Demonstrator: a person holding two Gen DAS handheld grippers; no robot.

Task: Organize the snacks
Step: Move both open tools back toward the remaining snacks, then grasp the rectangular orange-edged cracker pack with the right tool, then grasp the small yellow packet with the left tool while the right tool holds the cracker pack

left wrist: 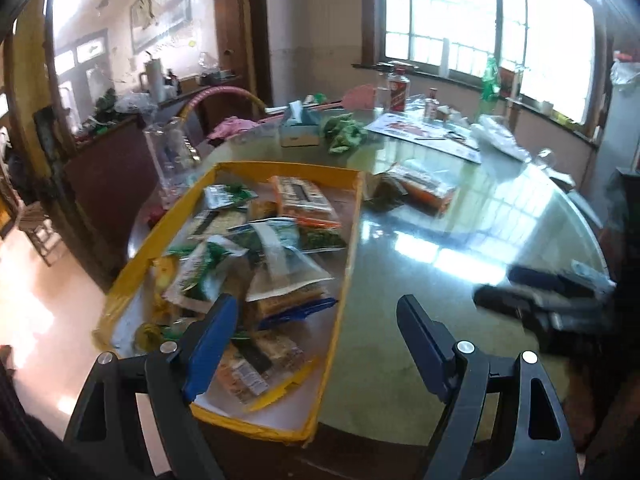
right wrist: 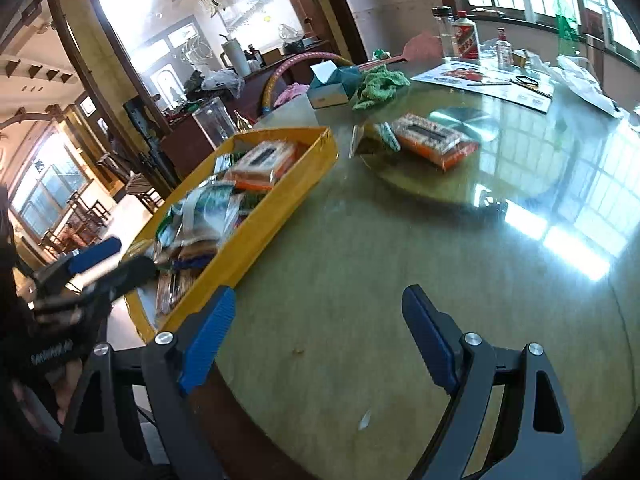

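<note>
A yellow tray (left wrist: pixel 347 240) holds several snack packets (left wrist: pixel 280 240) at the table's left edge. It also shows in the right wrist view (right wrist: pixel 280 196). An orange snack packet (right wrist: pixel 434 140) and a smaller packet (right wrist: pixel 386 134) lie on the glass table beyond the tray; the orange one shows in the left wrist view (left wrist: pixel 424 188). My left gripper (left wrist: pixel 320 340) is open and empty, its left finger over the tray's near end. My right gripper (right wrist: pixel 320 332) is open and empty above bare table. The right gripper shows in the left wrist view (left wrist: pixel 532 292), the left one in the right wrist view (right wrist: pixel 100 264).
A tissue box (right wrist: pixel 332 88), a green cloth (right wrist: pixel 378 88), bottles (right wrist: pixel 466 38), a printed sheet (right wrist: pixel 488 80) and plastic bags (right wrist: pixel 584 84) sit on the far side of the round glass table (right wrist: pixel 400 260). A clear jug (left wrist: pixel 172 152) stands left of the tray.
</note>
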